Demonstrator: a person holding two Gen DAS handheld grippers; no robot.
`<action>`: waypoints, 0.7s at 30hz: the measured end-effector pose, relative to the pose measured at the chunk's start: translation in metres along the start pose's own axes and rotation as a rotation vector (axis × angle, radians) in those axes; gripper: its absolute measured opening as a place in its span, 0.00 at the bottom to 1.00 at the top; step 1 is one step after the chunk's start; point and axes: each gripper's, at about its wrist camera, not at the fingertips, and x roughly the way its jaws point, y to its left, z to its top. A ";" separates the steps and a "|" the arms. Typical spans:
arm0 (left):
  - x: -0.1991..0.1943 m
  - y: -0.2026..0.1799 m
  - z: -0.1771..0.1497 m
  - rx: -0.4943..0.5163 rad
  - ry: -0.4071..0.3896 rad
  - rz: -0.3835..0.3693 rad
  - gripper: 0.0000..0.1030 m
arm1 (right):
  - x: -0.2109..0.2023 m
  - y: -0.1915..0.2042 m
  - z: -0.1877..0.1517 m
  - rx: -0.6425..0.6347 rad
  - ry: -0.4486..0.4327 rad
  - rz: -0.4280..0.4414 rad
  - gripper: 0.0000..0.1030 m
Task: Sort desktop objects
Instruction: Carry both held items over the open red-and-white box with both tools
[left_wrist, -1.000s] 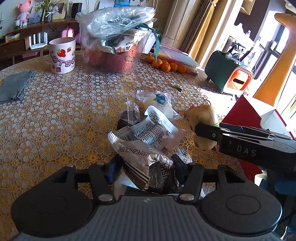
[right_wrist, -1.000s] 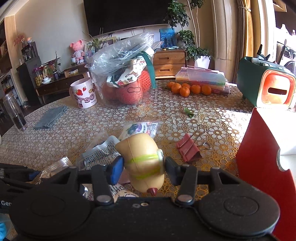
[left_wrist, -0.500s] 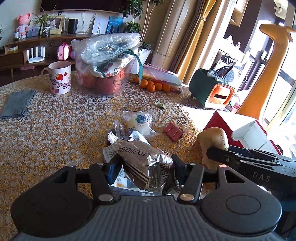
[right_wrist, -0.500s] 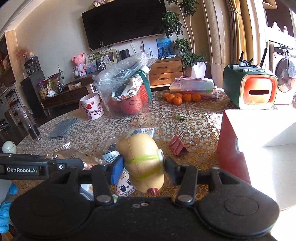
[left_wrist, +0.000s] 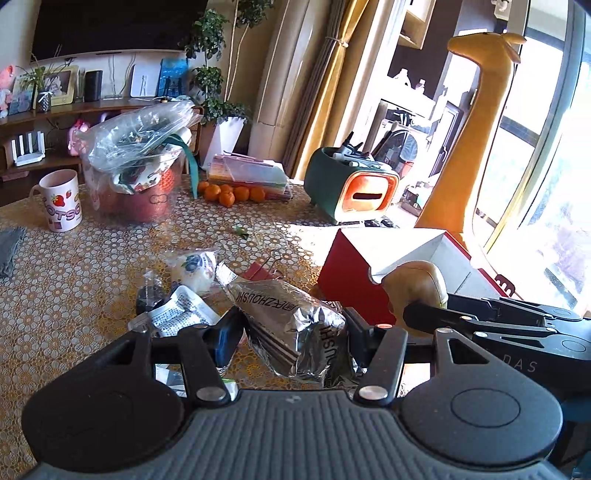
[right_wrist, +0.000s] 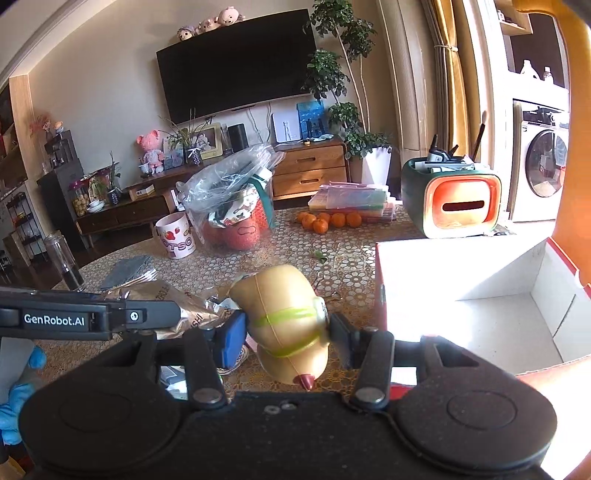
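My left gripper (left_wrist: 291, 332) is shut on a crinkled silver foil snack packet (left_wrist: 291, 325), held above the table. My right gripper (right_wrist: 288, 330) is shut on a tan sausage-shaped pack (right_wrist: 284, 321) with green bands and a red tip; the same pack (left_wrist: 415, 288) shows in the left wrist view beside the right gripper. An open red box with a white inside (right_wrist: 480, 295) stands just right of the right gripper, and its red wall (left_wrist: 347, 280) shows ahead of the left one. Loose packets (left_wrist: 177, 306) lie on the lace tablecloth below.
On the table stand a strawberry mug (left_wrist: 61, 201), a plastic-wrapped bundle (left_wrist: 136, 162), oranges (left_wrist: 231, 194), a green and orange holder (left_wrist: 354, 186) and a red binder clip (left_wrist: 260, 271). A grey cloth (right_wrist: 127, 269) and a glass (right_wrist: 62, 264) sit at the left. A blue-gloved hand (right_wrist: 18, 387) shows.
Both grippers have risen and moved right toward the red box, each keeping its item. The box's white inside now shows in the right wrist view.
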 end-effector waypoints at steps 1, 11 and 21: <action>0.001 -0.007 0.002 0.011 -0.001 -0.007 0.56 | -0.004 -0.005 0.000 0.003 -0.005 -0.006 0.47; 0.031 -0.077 0.017 0.115 0.008 -0.093 0.56 | -0.030 -0.056 -0.001 0.035 -0.041 -0.087 0.47; 0.078 -0.133 0.027 0.210 0.047 -0.145 0.56 | -0.040 -0.117 0.001 0.064 -0.051 -0.191 0.47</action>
